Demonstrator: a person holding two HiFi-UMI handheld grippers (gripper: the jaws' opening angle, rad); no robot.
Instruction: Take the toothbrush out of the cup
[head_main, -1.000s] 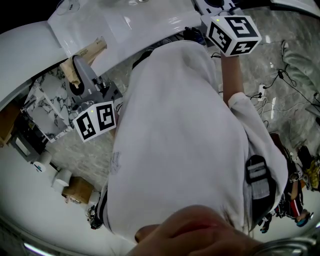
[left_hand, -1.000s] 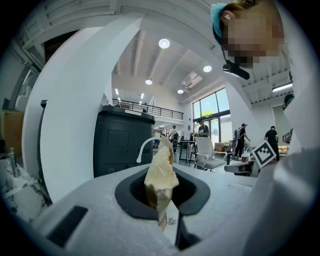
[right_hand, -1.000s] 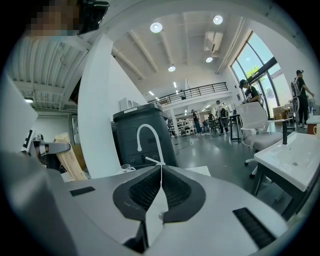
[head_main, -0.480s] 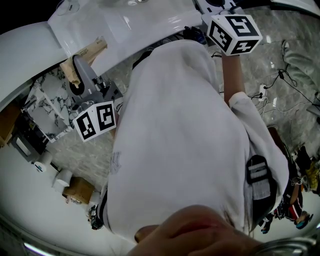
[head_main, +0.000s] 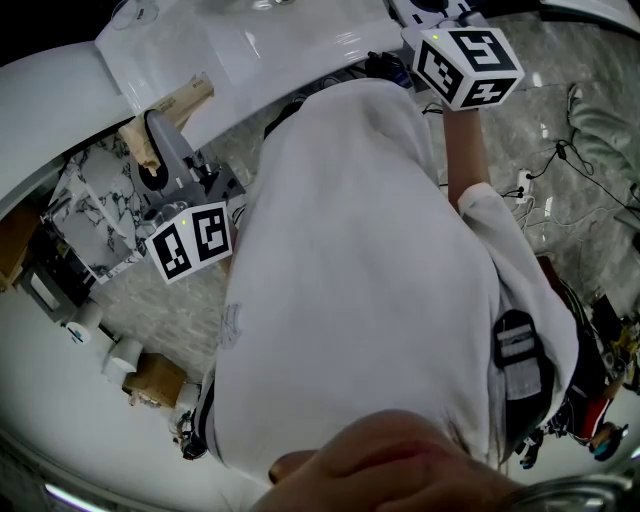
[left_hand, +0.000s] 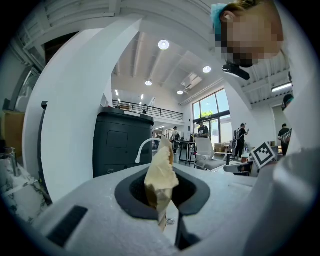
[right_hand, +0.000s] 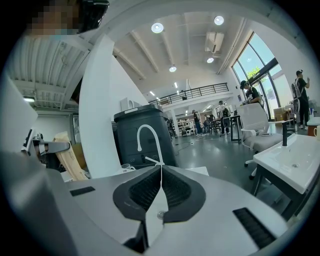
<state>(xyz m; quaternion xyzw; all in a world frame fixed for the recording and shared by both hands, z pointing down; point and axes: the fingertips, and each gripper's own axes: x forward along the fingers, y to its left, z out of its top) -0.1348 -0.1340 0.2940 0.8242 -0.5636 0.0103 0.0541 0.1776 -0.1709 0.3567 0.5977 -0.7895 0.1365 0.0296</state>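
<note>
**Left claw clamps a tan strip, right claw shut and empty**

The left gripper (left_hand: 161, 189) has its jaws drawn narrow on a tan, crumpled, paper-like strip (left_hand: 160, 177). The strip stands up out of the dark pads in the centre of the left gripper view. Whether this strip wraps the toothbrush cannot be told.

In the head view the same strip (head_main: 172, 108) pokes toward the upper left, just under the edge of a white counter (head_main: 230, 60). The left marker cube (head_main: 192, 240) sits at middle left. The person's white shirt (head_main: 360, 280) fills the centre of that frame. The right marker cube (head_main: 468, 62) is at the upper right.

The right gripper (right_hand: 161, 175) has its jaws pressed together along a thin line, with nothing between them. Behind them, at frame centre, rises a curved white faucet (right_hand: 148, 137) in front of a dark bin (right_hand: 140, 130). A small white cup (right_hand: 127, 168) stands just left of the faucet's base, and its contents are too small to make out. A white basin (right_hand: 295, 160) lies at the right edge.
</note>
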